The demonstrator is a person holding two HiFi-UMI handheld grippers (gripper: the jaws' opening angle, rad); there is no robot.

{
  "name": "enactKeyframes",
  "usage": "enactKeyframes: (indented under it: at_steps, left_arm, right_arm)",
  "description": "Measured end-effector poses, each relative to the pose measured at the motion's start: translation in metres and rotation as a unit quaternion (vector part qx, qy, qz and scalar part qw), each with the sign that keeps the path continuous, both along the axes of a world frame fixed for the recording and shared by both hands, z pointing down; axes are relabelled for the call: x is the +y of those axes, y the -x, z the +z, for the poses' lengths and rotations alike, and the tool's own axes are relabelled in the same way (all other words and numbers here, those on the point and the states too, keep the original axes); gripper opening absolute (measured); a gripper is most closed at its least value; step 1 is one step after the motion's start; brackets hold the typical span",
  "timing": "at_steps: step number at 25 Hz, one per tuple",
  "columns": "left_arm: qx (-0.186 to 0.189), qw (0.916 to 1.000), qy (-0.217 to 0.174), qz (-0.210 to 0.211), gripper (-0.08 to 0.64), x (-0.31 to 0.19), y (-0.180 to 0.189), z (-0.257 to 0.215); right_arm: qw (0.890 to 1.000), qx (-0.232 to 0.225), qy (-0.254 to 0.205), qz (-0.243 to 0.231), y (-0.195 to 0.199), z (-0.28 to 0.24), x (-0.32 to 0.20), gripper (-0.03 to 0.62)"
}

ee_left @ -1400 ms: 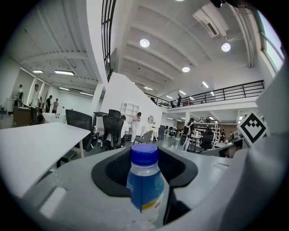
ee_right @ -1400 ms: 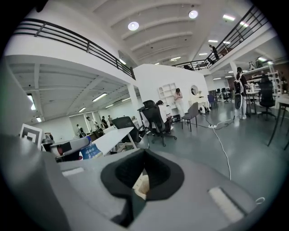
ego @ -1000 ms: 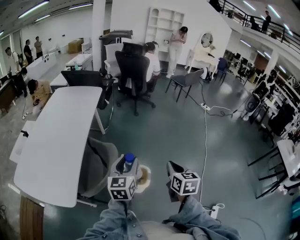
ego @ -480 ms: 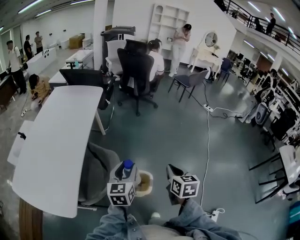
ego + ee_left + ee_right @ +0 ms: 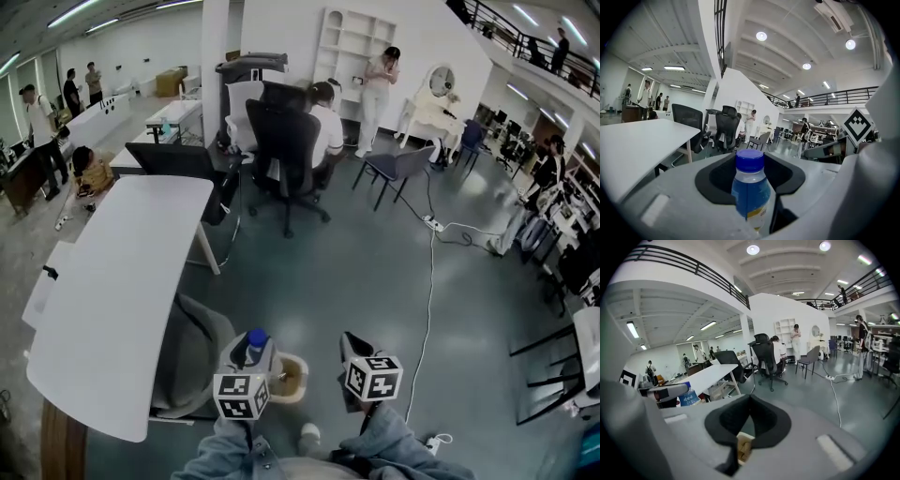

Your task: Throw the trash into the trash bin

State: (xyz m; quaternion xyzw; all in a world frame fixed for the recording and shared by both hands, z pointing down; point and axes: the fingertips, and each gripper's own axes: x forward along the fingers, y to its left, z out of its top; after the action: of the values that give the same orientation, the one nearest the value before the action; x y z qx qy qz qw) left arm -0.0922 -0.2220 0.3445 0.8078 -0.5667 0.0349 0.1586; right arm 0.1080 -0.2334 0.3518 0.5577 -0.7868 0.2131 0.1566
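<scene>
We hold the bottle point(image 5: 750, 192) upright, left gripper point(image 5: 247, 356) clamped on it, just beside the trash bin point(image 5: 289, 377), likely for dropping; right gripper point(image 5: 354, 349) closed, empty.

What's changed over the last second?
Hardly anything: the head view swung slightly, so the bin sits a little lower in it. Nothing grabbed or dropped. Left gripper still shut on the bottle beside the bin; right gripper still shut, empty.

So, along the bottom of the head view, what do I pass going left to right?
White table → grey chair → left gripper holding the bottle → trash bin → right gripper → power strip.
</scene>
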Motion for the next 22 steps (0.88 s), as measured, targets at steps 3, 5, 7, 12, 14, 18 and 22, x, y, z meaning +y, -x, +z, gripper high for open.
enactKeyframes:
  at_steps: [3, 5, 7, 12, 14, 18, 22]
  left_arm:
    - [0.000, 0.9999, 0.010, -0.004, 0.192, -0.008, -0.007, 0.011]
    - [0.003, 0.9999, 0.012, -0.008, 0.192, -0.012, -0.013, 0.017]
    - [0.003, 0.9999, 0.010, -0.010, 0.193, -0.016, -0.018, 0.022]
    - [0.003, 0.9996, 0.019, -0.021, 0.192, -0.022, -0.031, 0.052]
    - [0.002, 0.9993, 0.027, -0.023, 0.192, -0.028, -0.034, 0.067]
    - [-0.001, 0.9978, 0.060, -0.029, 0.192, -0.024, -0.041, 0.104]
    - [-0.006, 0.9945, 0.098, -0.038, 0.192, -0.007, -0.049, 0.145]
  right_arm:
    - [1.000, 0.001, 0.000, -0.006, -0.009, 0.008, -0.013, 0.003]
    - [1.000, 0.003, 0.001, -0.009, -0.017, 0.015, -0.021, 0.003]
    - [1.000, 0.003, 0.002, -0.012, -0.026, 0.025, -0.029, 0.003]
    - [1.000, -0.001, 0.018, -0.026, -0.042, 0.069, -0.040, 0.003]
    - [0.999, -0.004, 0.019, -0.033, -0.043, 0.083, -0.048, 0.003]
    - [0.998, -0.008, 0.034, -0.053, -0.046, 0.111, -0.048, 0.003]
    - [0.996, -0.007, 0.065, -0.064, -0.056, 0.146, -0.031, 0.003]
